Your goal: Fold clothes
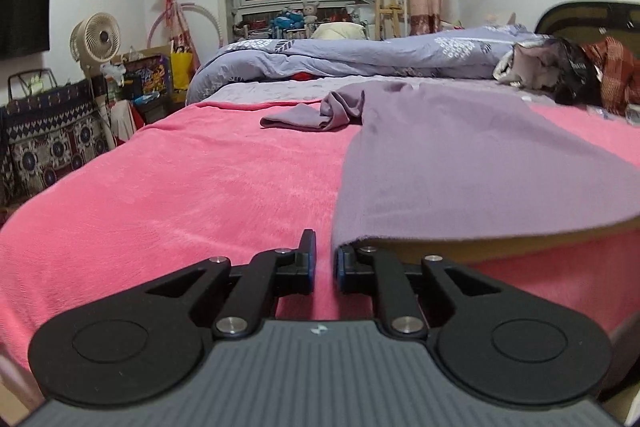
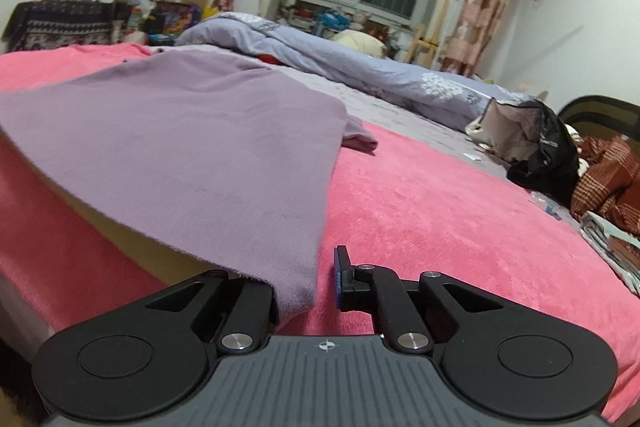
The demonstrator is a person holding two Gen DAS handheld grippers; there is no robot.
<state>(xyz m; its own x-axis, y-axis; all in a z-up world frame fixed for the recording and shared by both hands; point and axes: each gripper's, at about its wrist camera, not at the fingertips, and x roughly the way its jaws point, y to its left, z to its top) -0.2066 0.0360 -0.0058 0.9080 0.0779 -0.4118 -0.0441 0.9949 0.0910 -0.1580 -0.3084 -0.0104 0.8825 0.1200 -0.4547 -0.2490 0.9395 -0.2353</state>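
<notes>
The purple garment (image 1: 460,155) lies on the pink blanket (image 1: 168,187), its long axis running away from both grippers toward the duvet (image 1: 360,55) — hem nearest, sleeve (image 1: 312,115) bunched at the far left. The left gripper (image 1: 325,263) sits at the hem's left corner, the right gripper (image 2: 324,279) at its right corner. Jaws on each stand slightly apart; the hem looks lifted, but a firm grip — I cannot tell

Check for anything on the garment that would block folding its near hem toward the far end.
Nothing visible lies on the garment. Both claws, left and right, are at its near hem; the clothes pile sits off to the right, apart.
</notes>
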